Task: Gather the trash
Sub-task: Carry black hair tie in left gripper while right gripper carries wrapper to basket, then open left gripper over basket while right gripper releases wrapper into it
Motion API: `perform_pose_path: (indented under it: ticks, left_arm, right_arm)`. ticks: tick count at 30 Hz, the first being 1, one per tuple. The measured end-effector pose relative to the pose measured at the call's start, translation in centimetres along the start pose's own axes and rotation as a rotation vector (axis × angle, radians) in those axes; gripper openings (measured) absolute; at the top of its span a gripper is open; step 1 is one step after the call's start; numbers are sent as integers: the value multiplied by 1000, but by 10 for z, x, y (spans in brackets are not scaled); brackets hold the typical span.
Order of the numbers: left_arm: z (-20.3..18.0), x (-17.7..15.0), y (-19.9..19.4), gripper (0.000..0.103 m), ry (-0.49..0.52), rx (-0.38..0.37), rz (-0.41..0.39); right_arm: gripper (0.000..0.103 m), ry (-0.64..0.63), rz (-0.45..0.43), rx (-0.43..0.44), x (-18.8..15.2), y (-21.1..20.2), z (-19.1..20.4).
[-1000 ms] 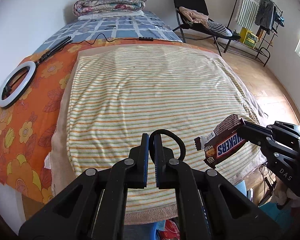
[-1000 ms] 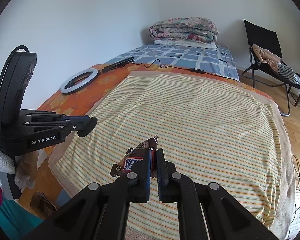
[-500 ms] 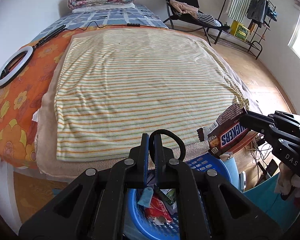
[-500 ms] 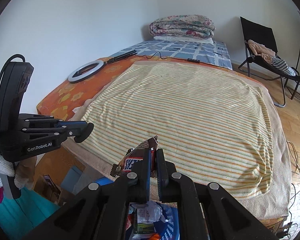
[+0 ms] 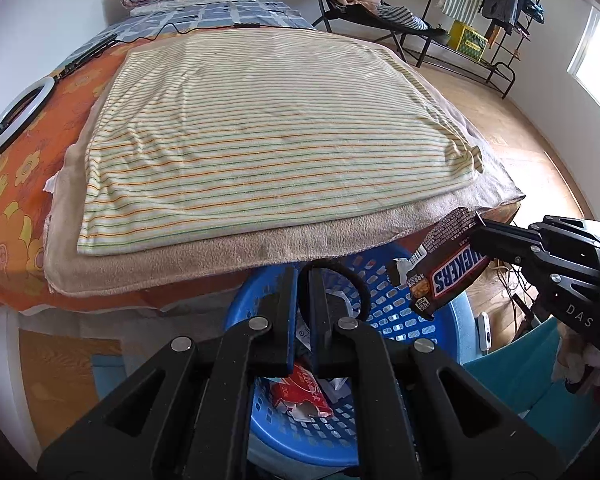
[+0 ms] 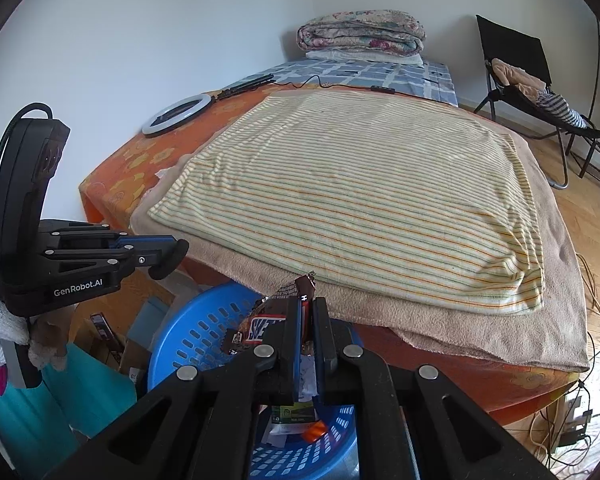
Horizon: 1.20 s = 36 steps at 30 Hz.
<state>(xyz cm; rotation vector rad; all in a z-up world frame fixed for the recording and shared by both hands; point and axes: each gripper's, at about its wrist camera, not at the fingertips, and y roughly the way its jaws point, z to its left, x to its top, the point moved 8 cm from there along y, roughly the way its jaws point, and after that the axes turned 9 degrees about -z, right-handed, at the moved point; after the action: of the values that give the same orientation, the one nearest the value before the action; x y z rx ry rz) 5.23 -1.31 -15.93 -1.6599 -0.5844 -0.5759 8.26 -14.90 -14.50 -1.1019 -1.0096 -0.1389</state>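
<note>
My left gripper (image 5: 303, 276) is shut on a black hair-tie loop (image 5: 342, 280) and hangs above the blue perforated basket (image 5: 388, 308). My right gripper (image 6: 307, 312) is shut on a brown Snickers wrapper (image 6: 266, 324), also held over the basket (image 6: 196, 340). In the left wrist view the wrapper (image 5: 446, 268) and the right gripper (image 5: 482, 228) show at the right, over the basket's rim. The basket holds several pieces of trash, among them a red packet (image 5: 300, 394).
The bed with a striped sheet (image 5: 260, 120) over a beige blanket fills the view beyond the basket. A ring light (image 5: 18, 114) lies on the orange flowered cover. A black chair (image 6: 516, 68) and a clothes rack (image 5: 496, 12) stand on the wooden floor. Cables (image 6: 572, 412) lie at right.
Both grippers have pulled back from over the bed and dropped down past its edge. The blue basket has come into view beneath them. Both still hold their items.
</note>
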Motion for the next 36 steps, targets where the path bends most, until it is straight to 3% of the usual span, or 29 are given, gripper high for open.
perform_pose_path:
  ticks: [20, 28, 30, 34, 36]
  left_arm:
    - [-11, -52, 24, 3, 21, -16, 114]
    - [-12, -59, 28, 3, 31, -10, 138]
    - [-12, -59, 28, 7, 34, -6, 140]
    - [-11, -57, 27, 46, 29, -1, 127]
    - [-11, -56, 27, 47, 32, 3, 122]
  right_arm:
    - [4, 48, 85, -5, -48, 20, -2]
    - [15, 55, 110, 5, -55, 27, 0]
    - [16, 56, 113, 6, -56, 28, 1]
    - [25, 65, 119, 5, -57, 29, 0]
    - [28, 70, 122, 1, -57, 30, 0]
